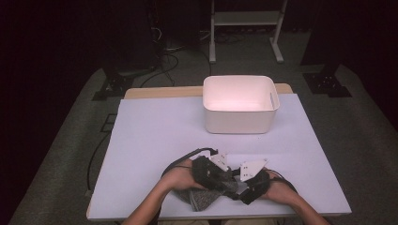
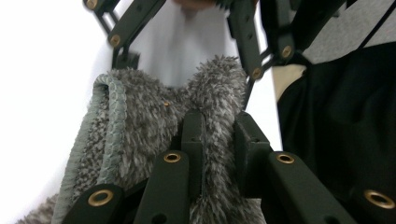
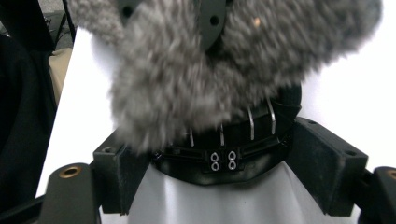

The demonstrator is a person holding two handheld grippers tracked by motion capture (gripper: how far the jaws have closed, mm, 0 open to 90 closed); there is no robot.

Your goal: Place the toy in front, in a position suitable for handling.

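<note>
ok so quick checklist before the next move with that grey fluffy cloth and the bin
1. Left hand-held gripper pinching the grey fluffy cloth: ok, jaws closed on a fold.
2. Right hand-held gripper gripping the cloth: not ok, jaws wide apart, cloth only above them.
3. Cloth lifted clear of the white table: cannot tell.
4. White bin upright and empty: ok.
5. Path from cloth to bin free: ok, bare table between.

Overhead light brightens the white surface [image 1: 155, 140]; the room around it lies dark. Close grey fluffy cloth [image 3: 210, 70] is blurred in the right gripper view.
</note>
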